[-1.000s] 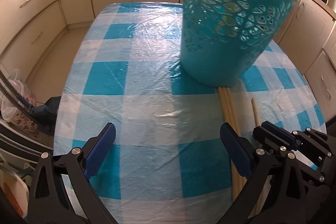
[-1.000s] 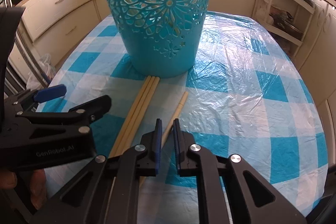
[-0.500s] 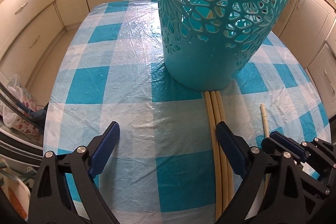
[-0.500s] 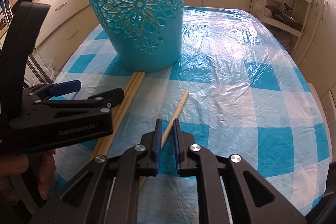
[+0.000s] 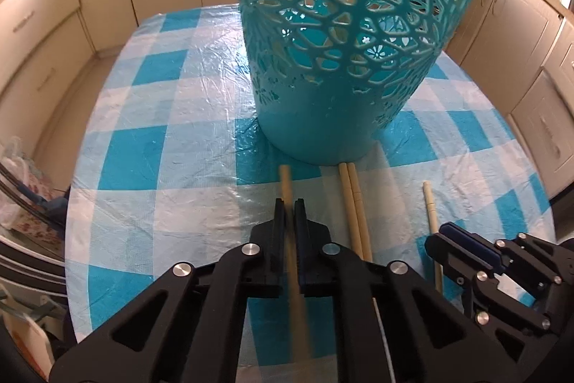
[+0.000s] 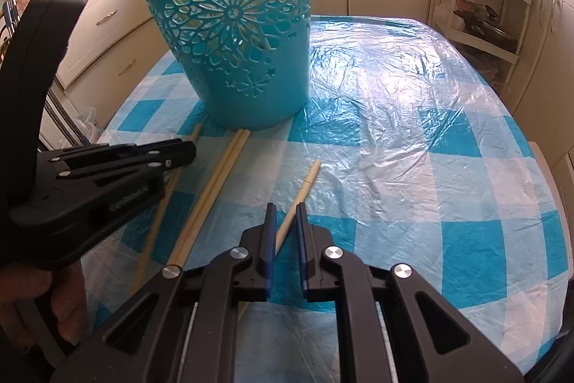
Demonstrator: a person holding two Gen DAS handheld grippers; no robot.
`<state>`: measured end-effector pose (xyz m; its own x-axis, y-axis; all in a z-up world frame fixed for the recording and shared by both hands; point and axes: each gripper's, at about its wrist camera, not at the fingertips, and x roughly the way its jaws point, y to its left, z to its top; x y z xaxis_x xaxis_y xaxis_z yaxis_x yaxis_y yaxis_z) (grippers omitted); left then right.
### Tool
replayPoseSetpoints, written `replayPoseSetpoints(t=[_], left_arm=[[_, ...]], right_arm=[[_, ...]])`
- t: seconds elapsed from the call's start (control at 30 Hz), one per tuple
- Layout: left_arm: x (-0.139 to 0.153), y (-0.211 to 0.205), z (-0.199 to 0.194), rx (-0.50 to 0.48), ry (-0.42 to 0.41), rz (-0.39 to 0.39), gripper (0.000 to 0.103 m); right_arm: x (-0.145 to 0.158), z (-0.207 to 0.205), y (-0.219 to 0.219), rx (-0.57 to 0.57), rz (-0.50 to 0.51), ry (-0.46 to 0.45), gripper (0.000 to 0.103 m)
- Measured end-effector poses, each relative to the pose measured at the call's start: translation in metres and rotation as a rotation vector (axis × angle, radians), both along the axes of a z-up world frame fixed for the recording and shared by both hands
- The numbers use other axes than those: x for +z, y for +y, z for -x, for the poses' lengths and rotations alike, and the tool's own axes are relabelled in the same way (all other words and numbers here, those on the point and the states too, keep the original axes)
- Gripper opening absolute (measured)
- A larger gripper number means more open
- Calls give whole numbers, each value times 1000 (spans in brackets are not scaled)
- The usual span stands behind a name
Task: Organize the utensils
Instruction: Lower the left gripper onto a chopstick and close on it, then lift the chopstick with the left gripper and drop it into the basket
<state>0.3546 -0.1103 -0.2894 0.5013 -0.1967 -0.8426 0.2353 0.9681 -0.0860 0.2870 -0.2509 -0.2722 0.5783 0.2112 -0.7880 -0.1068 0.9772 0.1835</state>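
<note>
With my left gripper point(image 5: 290, 203) clamped on one chopstick point(image 5: 286, 180) near the basket point(image 5: 344, 34), right gripper point(image 6: 286, 209) straddles another chopstick point(image 6: 305, 187), fingers apart, no grip. Risk imo: long stick pivots or snags the basket wall.

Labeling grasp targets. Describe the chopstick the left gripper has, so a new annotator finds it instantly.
Start at the teal cut-out basket on the checked tablecloth. Four pale wooden chopsticks lie in front of its base. The target chopstick is the leftmost, apart from the touching pair, and the only one pinched in the left gripper.
</note>
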Motion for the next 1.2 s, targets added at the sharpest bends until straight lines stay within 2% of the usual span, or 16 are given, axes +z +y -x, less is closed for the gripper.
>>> replayPoseSetpoints(t=[0.1, 0.27, 0.4, 0.6, 0.8, 1.0, 1.2], left_arm=[[8, 17, 3, 4, 2, 58, 5], [47, 51, 18, 12, -67, 186, 5], [92, 66, 31, 1, -163, 299, 5], [161, 64, 24, -34, -329, 397, 5], [207, 54, -3, -27, -467, 437, 5], [226, 38, -32, 31, -565, 465, 5], [228, 19, -60, 98, -674, 457, 5]], right_arm=[[0, -1, -3, -6, -21, 3, 12], [-1, -2, -6, -19, -58, 9, 11], [-1, -2, -7, -23, -69, 7, 12], [-2, -3, -8, -28, -85, 4, 12], [-2, -2, -8, -28, -85, -5, 12], [-3, -1, -8, -25, -81, -15, 13], [-2, 0, -3, -9, -62, -23, 18]])
